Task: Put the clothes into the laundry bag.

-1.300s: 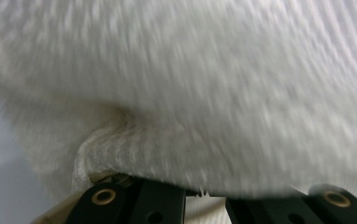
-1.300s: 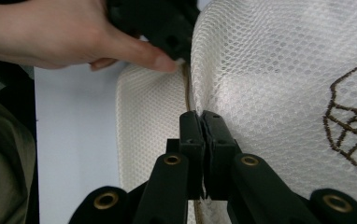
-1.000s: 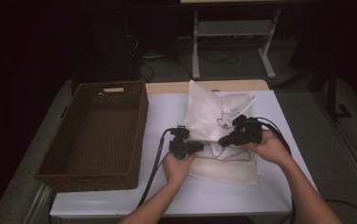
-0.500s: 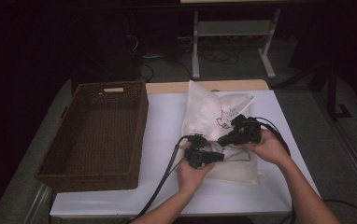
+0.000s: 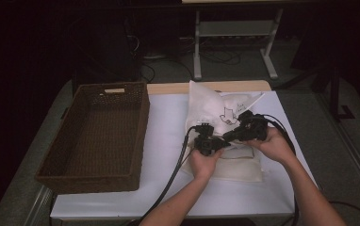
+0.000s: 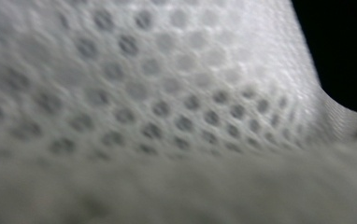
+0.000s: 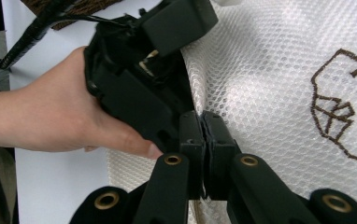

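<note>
A white mesh bag (image 5: 225, 136) lies on the white table (image 5: 168, 122), right of a wicker basket (image 5: 98, 136). The right gripper (image 7: 203, 140) pinches the bag's edge, jaws clamped together on the mesh. The left gripper (image 5: 211, 142) presses against the bag; its jaws have just been closing, their grip impossible to tell.
</note>
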